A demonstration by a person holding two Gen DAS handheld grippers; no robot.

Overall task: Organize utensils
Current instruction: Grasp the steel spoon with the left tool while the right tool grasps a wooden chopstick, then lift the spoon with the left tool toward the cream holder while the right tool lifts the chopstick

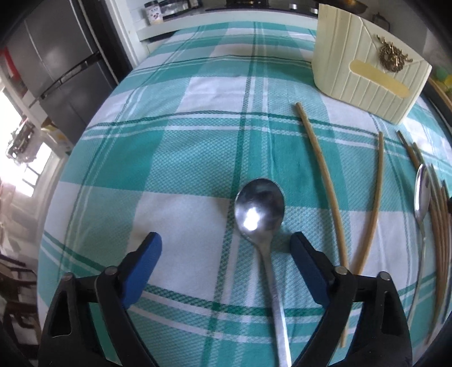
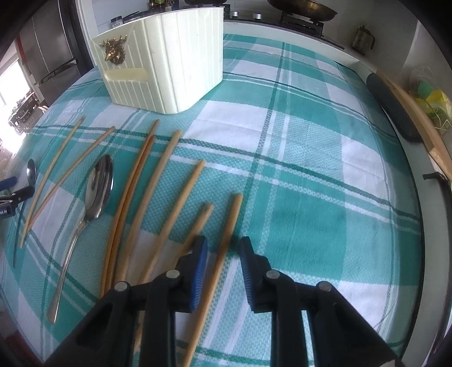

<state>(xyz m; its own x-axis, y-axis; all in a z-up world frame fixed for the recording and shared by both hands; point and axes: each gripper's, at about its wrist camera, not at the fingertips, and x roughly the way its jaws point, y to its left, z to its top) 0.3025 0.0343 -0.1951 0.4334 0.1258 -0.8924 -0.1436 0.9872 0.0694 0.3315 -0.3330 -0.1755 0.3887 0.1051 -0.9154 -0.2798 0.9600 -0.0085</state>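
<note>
In the left wrist view my left gripper (image 1: 226, 244) is open wide, and a steel spoon (image 1: 260, 204) lies on the checked cloth between its blue fingers, handle toward me. Two pale chopsticks (image 1: 322, 169) lie to its right, with a second spoon (image 1: 421, 192) and more chopsticks at the far right. In the right wrist view my right gripper (image 2: 223, 248) is open, its fingers on either side of one wooden chopstick (image 2: 226, 240). Several chopsticks (image 2: 158, 180) and the second spoon (image 2: 99, 189) lie to its left. The cream utensil holder (image 2: 169, 62) stands at the back.
The holder also shows at the back right in the left wrist view (image 1: 364, 59). A fridge (image 1: 56, 65) stands far left. A dark roll (image 2: 395, 107) and a wooden board lie along the table's right edge. A stove with a pan (image 2: 305, 11) is behind the table.
</note>
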